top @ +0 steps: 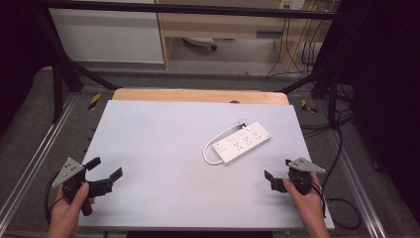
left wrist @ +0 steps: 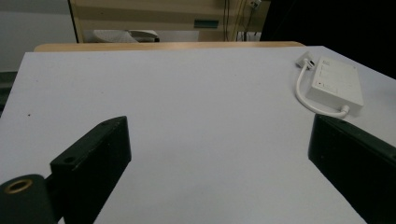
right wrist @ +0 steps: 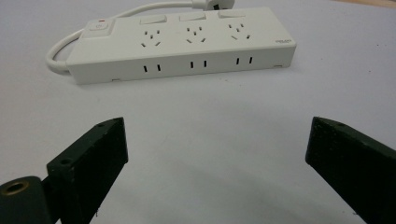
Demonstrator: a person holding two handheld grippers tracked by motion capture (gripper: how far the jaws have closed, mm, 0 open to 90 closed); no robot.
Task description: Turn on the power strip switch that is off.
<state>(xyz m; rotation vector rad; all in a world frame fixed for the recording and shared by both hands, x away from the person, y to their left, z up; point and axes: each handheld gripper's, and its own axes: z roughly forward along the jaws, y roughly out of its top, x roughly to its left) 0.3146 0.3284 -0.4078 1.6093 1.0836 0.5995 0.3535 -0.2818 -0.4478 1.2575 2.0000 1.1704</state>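
We find no work begun. The power strip [top: 242, 143] lies flat at about two o'clock of the table [top: 148, 148] centre, its cord looped alongside, untouched. Left gripper [top: 105, 174] and right gripper [top: 278, 174] hover near the front corners, jaws spread, empty. No containers present.

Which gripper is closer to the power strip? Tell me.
The right gripper: the power strip lies on the table's right half, just ahead of it. The left gripper sits across the table.
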